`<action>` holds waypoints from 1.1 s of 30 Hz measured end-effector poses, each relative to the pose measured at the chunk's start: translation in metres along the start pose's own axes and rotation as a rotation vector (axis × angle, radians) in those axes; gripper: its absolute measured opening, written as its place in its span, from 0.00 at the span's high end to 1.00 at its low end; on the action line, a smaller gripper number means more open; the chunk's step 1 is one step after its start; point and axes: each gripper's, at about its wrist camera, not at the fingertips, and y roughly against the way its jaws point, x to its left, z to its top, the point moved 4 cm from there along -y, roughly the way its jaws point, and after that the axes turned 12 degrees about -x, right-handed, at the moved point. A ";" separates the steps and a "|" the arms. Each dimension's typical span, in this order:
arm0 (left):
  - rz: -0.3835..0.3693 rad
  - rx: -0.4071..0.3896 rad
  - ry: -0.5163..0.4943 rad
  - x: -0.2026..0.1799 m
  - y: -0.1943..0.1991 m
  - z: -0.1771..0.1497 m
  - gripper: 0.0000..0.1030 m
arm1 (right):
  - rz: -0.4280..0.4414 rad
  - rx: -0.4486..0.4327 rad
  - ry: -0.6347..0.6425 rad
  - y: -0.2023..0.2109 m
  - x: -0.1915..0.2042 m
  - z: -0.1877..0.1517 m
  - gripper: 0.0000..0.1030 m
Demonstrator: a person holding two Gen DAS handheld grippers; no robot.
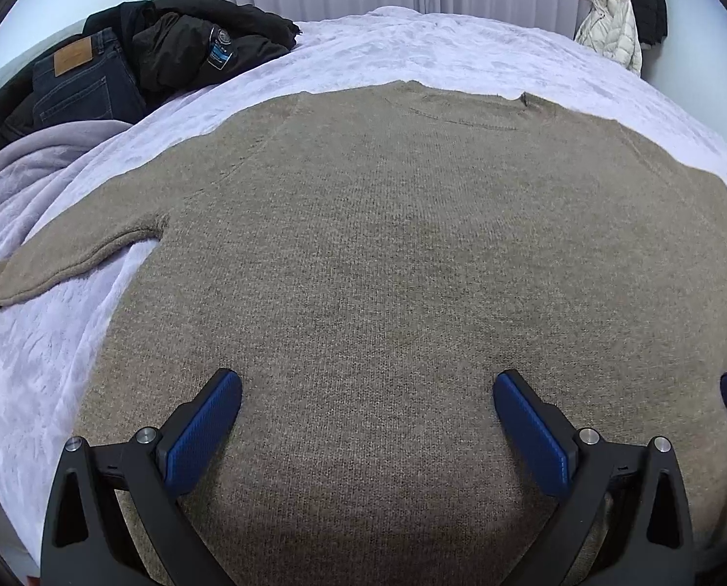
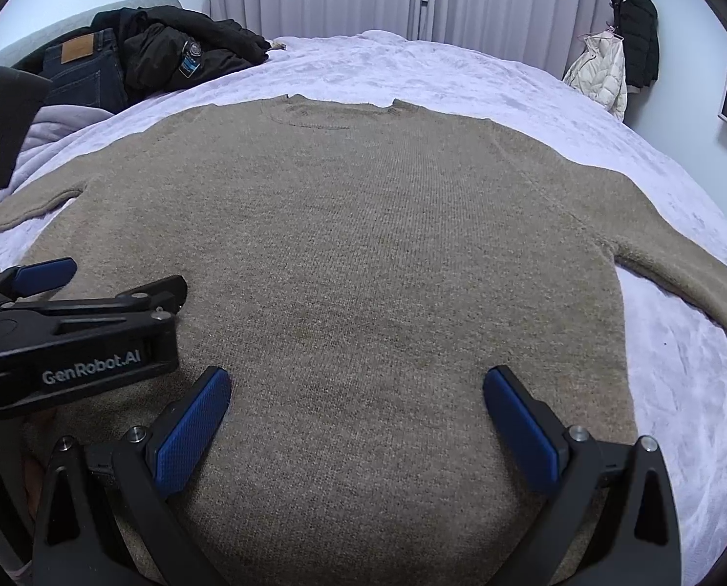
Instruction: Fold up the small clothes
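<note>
On the bed (image 1: 412,49): sweater (image 1: 388,244) laid flat, sleeves spread, no fold made.
Left gripper (image 1: 367,420): held wide apart above the hem, nothing gripped.
Right gripper (image 2: 356,415): likewise spread, nothing gripped.
Remaining: all folding.

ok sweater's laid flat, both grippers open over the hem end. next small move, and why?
Probably take the left gripper out to the left sleeve and pinch it, to fold it in over the body. The sweater lies flat on the bed cover with both sleeves spread out, and the right gripper is open too, so nothing is held yet.
</note>
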 end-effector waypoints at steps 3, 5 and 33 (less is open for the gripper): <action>0.003 -0.002 -0.001 0.000 0.000 0.000 0.00 | -0.003 0.003 0.000 0.000 0.000 0.000 0.00; 0.000 0.001 0.000 0.001 0.000 0.000 0.00 | -0.025 0.009 0.000 0.000 0.001 0.001 0.00; -0.018 0.021 0.044 0.005 -0.002 0.001 0.00 | -0.017 0.071 -0.014 -0.011 -0.001 0.009 0.00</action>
